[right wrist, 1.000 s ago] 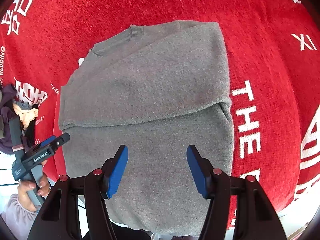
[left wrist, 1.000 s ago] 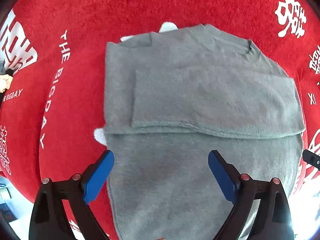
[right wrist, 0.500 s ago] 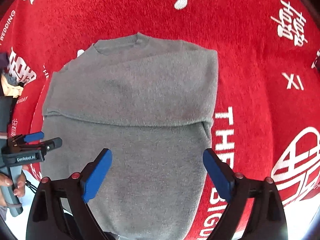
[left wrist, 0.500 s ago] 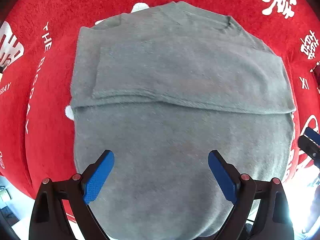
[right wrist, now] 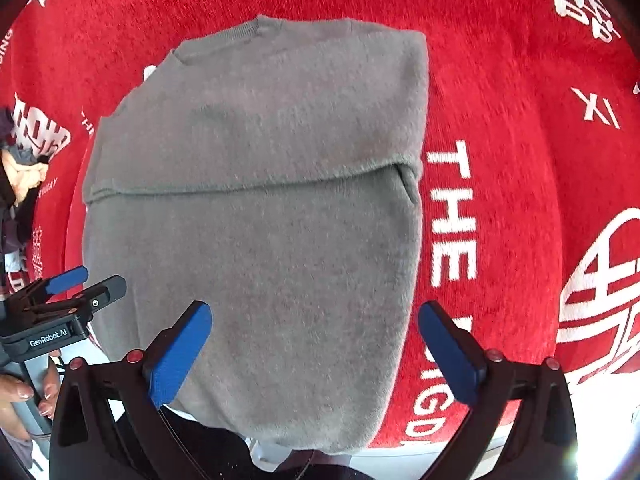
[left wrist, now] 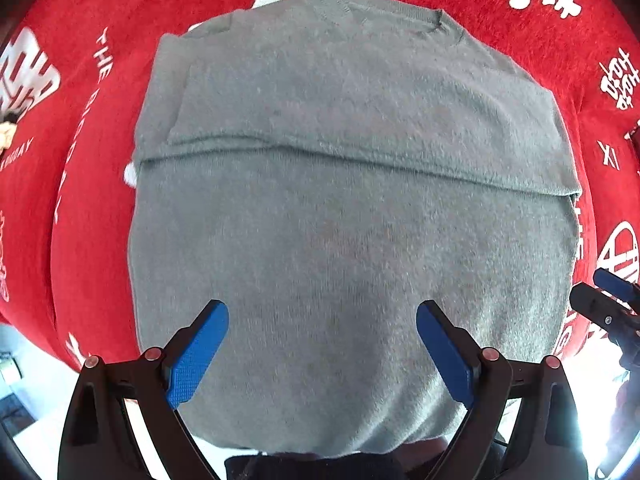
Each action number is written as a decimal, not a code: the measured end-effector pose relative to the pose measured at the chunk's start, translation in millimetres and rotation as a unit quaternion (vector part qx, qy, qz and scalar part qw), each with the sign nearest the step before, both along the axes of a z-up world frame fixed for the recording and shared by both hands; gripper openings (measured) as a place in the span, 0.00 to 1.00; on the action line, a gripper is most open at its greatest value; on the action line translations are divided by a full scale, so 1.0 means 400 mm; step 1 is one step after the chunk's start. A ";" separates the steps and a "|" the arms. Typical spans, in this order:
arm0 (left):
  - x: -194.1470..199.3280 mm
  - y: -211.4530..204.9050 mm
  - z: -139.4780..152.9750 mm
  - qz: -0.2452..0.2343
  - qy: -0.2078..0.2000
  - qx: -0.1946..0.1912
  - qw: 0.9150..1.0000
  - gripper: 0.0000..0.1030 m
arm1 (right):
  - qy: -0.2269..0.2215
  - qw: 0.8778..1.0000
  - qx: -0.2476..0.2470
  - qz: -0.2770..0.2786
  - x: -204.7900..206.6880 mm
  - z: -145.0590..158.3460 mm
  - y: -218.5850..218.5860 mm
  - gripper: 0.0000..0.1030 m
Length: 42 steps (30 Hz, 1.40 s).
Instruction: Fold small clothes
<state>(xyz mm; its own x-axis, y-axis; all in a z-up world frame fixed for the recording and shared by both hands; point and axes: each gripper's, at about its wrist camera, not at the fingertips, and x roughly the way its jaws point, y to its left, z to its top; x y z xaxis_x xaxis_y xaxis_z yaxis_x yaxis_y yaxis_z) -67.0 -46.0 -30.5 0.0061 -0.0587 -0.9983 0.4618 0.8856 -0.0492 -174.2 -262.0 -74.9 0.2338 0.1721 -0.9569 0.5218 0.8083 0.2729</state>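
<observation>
I see the grey sweater (left wrist: 344,208) lying flat on the red cloth (left wrist: 84,248), sleeves folded in across the chest so that a fold edge runs side to side over its upper half; the neckline sits at the far end and the hem hangs toward me off the near edge of the surface. My left gripper (left wrist: 322,344) hangs over the lower body of the sweater, pointing down, blue pads spread wide with only knit under the gap and nothing pinched. My right gripper (right wrist: 314,346) is over the sweater's near right part; its jaws have just been opening and now stand released at full spread, the left pad above the knit, the right pad above the red cloth beside the garment's edge, nothing between them gripped. From the right wrist view I see the left gripper low at the left, with a person's fingers (right wrist: 16,394) around its handle. The cloth carries white printed lettering (right wrist: 452,216) and emblems just beside the sweater's right edge. A dark bundle of other clothes (right wrist: 18,184) lies at the far left, well apart. Nothing lies on the sweater.
</observation>
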 end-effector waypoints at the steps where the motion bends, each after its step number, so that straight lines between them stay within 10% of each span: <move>1: -0.010 0.003 0.003 0.004 0.000 0.001 1.000 0.92 | 0.004 1.000 0.005 0.002 -0.006 -0.003 -0.003 1.00; 30: -0.274 0.422 0.009 0.047 0.004 -0.080 0.996 0.92 | -0.044 0.988 0.141 -0.053 -0.293 -0.040 0.091 0.99; 36: -0.294 0.452 -0.047 0.011 0.009 -0.099 0.995 0.92 | -0.041 0.984 0.164 -0.053 -0.360 -0.099 0.158 0.76; 42: -0.329 0.497 -0.136 0.010 0.051 -0.121 0.991 0.92 | -0.022 0.984 0.177 -0.020 -0.416 -0.183 0.196 0.76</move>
